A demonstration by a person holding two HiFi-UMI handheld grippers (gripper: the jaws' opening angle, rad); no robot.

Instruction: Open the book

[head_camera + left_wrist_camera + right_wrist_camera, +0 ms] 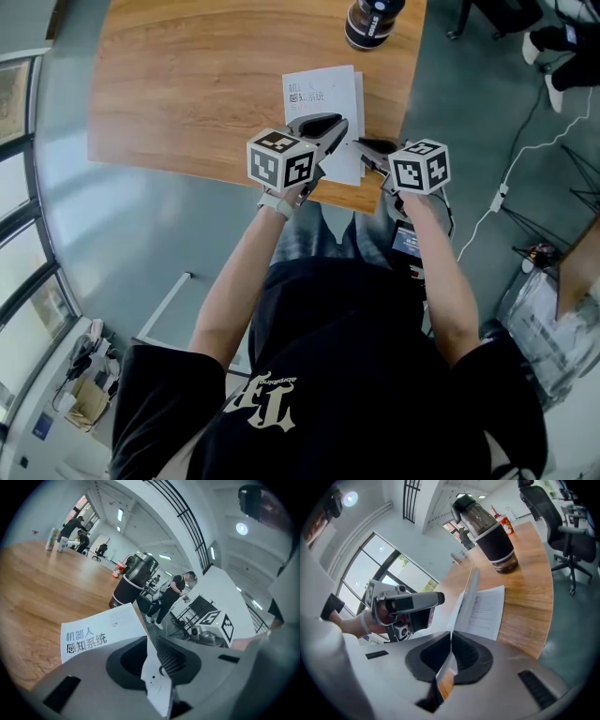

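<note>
A thin white book (pixel 319 94) with dark printed characters on its cover (pixel 96 632) lies near the front edge of the wooden table (pixel 187 84). My left gripper (pixel 333 127) reaches over its near right corner. In the left gripper view a lifted white corner of the cover runs between the jaws of that gripper (pixel 153 660), which pinch it. My right gripper (pixel 361 145) is just to the right, at the book's right edge. In the right gripper view it (pixel 450 656) is shut on a sheet edge; the raised cover (pixel 469 592) stands edge-on, and a text page (pixel 487 611) shows beside it.
A dark bottle (pixel 370 21) stands on the table beyond the book. The table's front edge is right under my hands. An office chair (pixel 562 527) stands off the table's right side. A white cable (pixel 511 178) lies on the floor. People (pixel 176 590) stand far off.
</note>
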